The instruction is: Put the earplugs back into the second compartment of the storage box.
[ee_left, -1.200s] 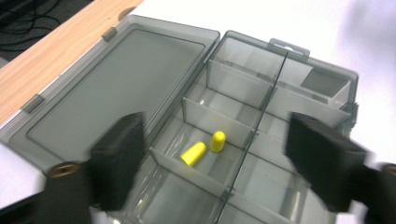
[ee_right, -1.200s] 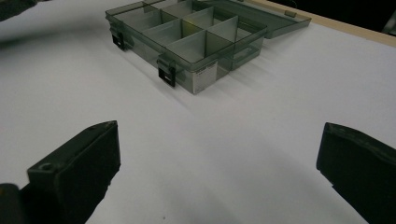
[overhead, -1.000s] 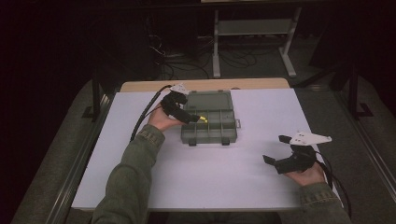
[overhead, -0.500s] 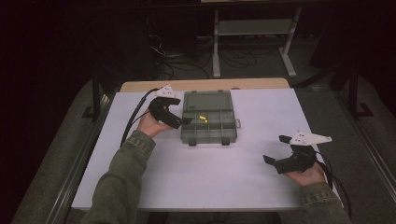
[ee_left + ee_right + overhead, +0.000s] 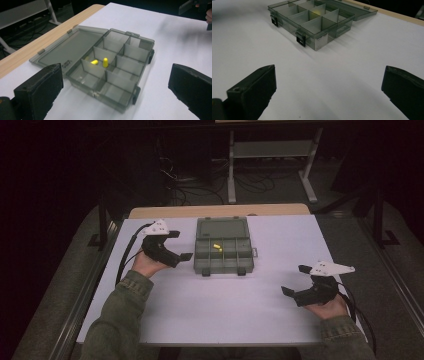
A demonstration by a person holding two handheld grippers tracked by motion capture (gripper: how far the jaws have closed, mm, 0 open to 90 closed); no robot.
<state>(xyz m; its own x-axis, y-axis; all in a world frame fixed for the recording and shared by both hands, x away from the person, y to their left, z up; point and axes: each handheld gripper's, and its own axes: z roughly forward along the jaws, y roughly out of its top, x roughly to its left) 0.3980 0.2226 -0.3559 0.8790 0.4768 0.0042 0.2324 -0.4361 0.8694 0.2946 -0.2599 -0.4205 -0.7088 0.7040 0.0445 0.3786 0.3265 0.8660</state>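
My left gripper [image 5: 176, 246], fingers spread and empty, hovers just left of the open box [image 5: 223, 252] mid-table holding two yellow pieces [image 5: 100, 62]; I should approach level, right gripper [image 5: 300, 281] likewise spread, well apart.

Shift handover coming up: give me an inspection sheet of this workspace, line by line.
Surface: white tabletop, bare around the box.
Job's things: grey compartment box, lid open flat; two yellow pieces in one compartment.
Clutter: nothing seen.
Grippers: left gripper open, beside the box's left edge; right gripper open, near the table's right front.
Cables: black cable trails from the left gripper.
Surroundings: dark room, metal stand behind the table.
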